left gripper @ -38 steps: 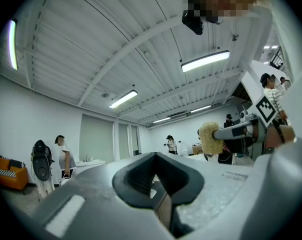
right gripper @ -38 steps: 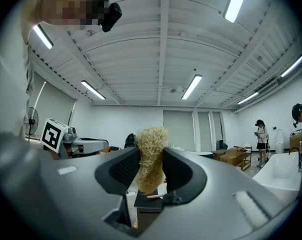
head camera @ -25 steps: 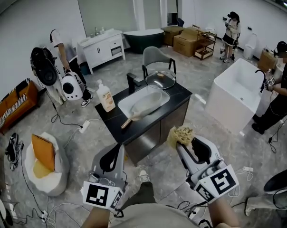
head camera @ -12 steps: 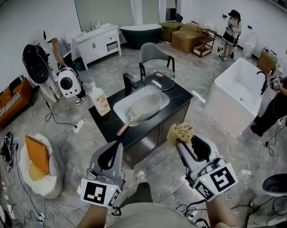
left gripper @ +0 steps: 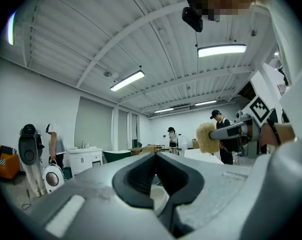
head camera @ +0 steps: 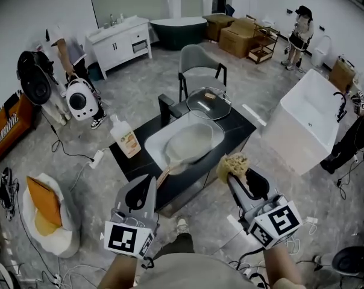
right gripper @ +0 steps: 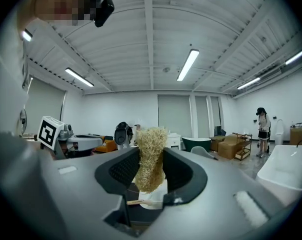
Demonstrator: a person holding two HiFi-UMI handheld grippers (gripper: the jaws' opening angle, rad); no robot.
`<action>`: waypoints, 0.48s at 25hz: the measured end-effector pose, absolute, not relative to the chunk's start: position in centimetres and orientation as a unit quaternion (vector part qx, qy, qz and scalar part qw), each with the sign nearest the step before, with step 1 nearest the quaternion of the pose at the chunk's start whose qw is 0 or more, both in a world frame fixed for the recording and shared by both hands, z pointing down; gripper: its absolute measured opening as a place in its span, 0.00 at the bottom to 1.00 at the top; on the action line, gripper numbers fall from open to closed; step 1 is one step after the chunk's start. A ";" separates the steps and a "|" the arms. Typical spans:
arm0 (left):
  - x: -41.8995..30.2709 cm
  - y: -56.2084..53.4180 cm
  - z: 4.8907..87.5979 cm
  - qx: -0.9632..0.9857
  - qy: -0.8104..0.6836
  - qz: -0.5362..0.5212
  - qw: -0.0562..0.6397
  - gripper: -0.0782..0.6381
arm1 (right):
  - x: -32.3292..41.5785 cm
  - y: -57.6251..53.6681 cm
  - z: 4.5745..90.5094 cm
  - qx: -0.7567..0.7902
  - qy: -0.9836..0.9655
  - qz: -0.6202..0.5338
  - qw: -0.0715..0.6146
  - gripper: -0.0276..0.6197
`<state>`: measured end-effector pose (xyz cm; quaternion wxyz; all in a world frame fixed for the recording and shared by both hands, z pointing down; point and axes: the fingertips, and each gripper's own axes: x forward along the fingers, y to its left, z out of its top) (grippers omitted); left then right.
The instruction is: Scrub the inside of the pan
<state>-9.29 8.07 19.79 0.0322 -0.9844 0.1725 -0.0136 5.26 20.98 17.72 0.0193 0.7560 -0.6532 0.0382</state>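
Both grippers have closed in on the counter (head camera: 240,127) over the last second, and it sits larger and nearer below them now. Nearest us, the left gripper (head camera: 144,185) has its jaws pressed together with nothing between them, its tip lying over the counter's near edge in the head view. Beside it, the right gripper (head camera: 238,179) is clamped on the scrubber (head camera: 231,164), a pale fibrous wad pinched by its lower part, with the bushy top standing clear of the jaws. That wad looks light and springy, so it should squash flat against a surface and needs a firm pinch to stay put. Now the target: the pan (head camera: 193,142) lies in the white sink (head camera: 149,144) set into the middle of the counter, its wooden handle (head camera: 164,177) poking out over the sink's near rim toward the left gripper. Stiff metal by the look of it, probably with some weight, and likely to skate on that smooth basin once rubbing starts, so the handle is the place to grab, well up the wood. A soap bottle (head camera: 126,138) stands at the counter's left corner. Farther on, a black faucet (head camera: 168,107) rises at the far edge, with a glass lid (head camera: 209,103) beside it. A chair (head camera: 197,59) stands beyond the counter.
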 end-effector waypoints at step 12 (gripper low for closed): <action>-5.2 -5.7 23.6 -0.983 0.178 -0.054 -0.010 0.11 | 9.4 6.6 21.5 0.734 -0.669 0.078 0.084 0.28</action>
